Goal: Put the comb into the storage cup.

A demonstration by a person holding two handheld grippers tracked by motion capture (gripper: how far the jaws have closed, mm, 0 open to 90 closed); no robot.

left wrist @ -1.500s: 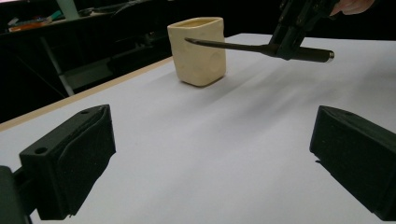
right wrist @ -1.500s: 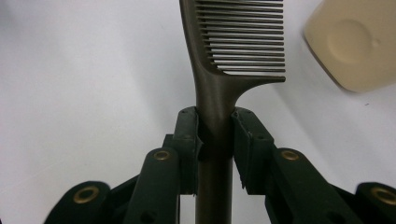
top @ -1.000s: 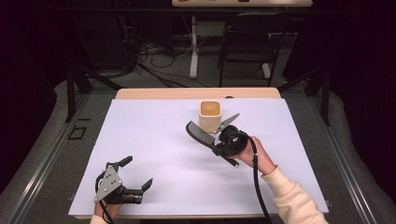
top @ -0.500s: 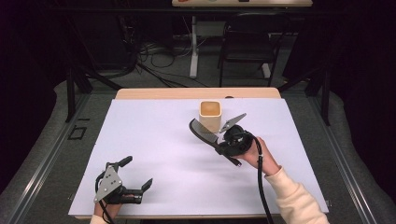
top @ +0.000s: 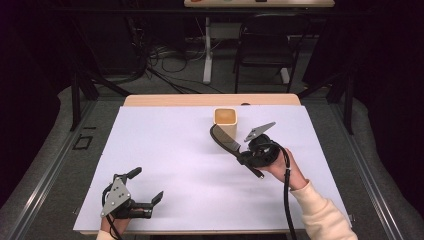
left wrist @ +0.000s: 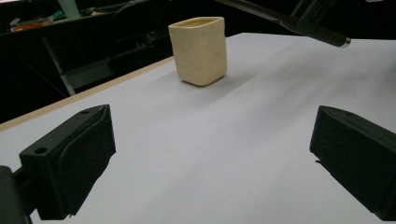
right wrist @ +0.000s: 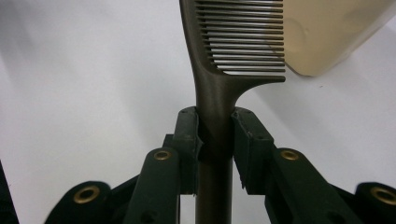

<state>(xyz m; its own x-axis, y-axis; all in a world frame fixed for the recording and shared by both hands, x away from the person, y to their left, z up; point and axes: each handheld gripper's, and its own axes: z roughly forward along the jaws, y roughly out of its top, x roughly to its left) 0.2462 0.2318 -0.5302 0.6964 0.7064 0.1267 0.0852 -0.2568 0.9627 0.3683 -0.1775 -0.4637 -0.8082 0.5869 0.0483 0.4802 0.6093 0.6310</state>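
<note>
Comb (right wrist: 233,51) clamped by its handle in the right tool (right wrist: 215,135), long axis pointing at the cream cup (top: 226,121).

The right tongs (top: 243,152), clamped on the dark comb (top: 223,140), now sit slightly farther right, the comb's head just beside the beige cup (top: 225,122).

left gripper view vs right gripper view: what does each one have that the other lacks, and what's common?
Left gripper view alone: the left gripper, jaws wide apart with nothing between them, the whole cup standing upright, the table's wooden edge, and the comb's handle tip.

Right gripper view alone: the right gripper shut on the comb at its handle, and the comb's teeth close up against the cup's side.

Shared: the cup, the comb and the white sheet.
</note>
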